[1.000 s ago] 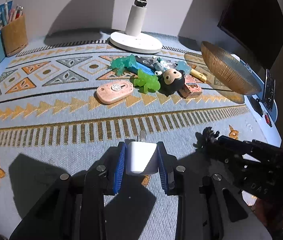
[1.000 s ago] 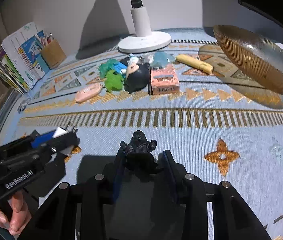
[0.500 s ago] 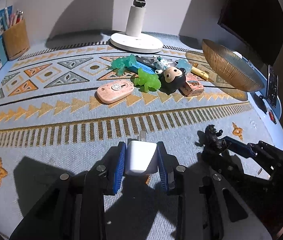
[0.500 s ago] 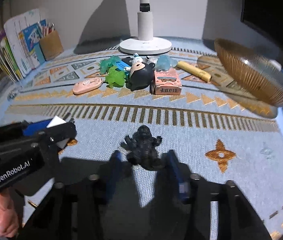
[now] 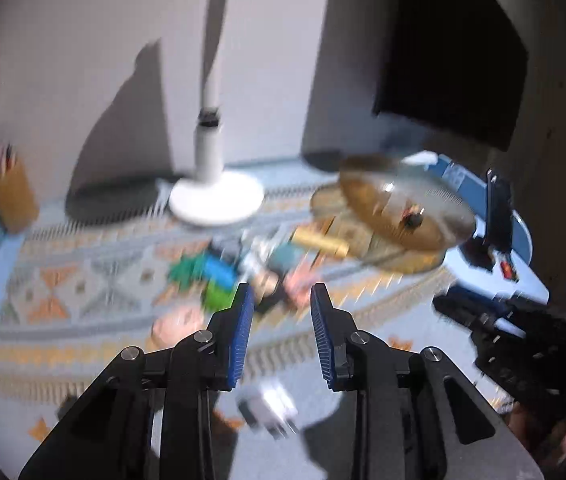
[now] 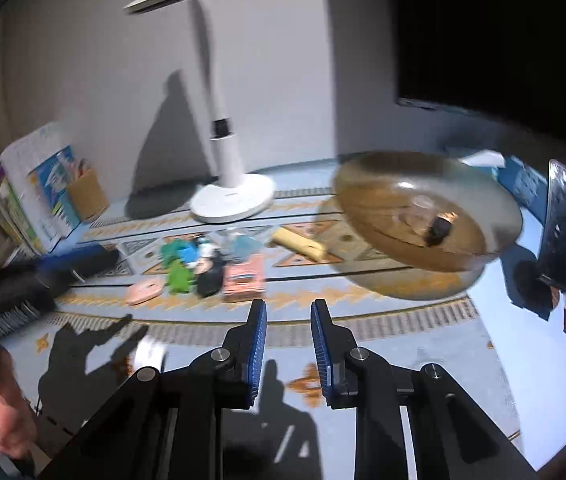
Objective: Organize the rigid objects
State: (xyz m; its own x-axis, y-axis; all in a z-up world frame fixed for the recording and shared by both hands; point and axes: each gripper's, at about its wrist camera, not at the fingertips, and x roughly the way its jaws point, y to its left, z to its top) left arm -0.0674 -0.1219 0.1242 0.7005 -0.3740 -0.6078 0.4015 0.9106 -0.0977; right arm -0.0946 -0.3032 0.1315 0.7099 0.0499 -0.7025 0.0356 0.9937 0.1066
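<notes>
Well short of the amber bowl (image 5: 407, 216), the white charger (image 5: 267, 406) lies on the tabletop (image 5: 383, 320) under the left tongs (image 5: 279, 336). Left and right tongs (image 6: 289, 344) are both clenched, empty. Reopen wide and grip the charger squarely across its flat sides.

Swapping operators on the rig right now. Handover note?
Left tool: nearly closed, empty.
Right tool: shut, empty.
White charger: loose on the patterned cloth, below the left tool.
Amber bowl: one small dark item inside.
Toy pile and yellow tube: on the cloth, left of the bowl.
Done: probably just that bowl item.
Left: charger, pile, tube, likely all into the bowl.
</notes>
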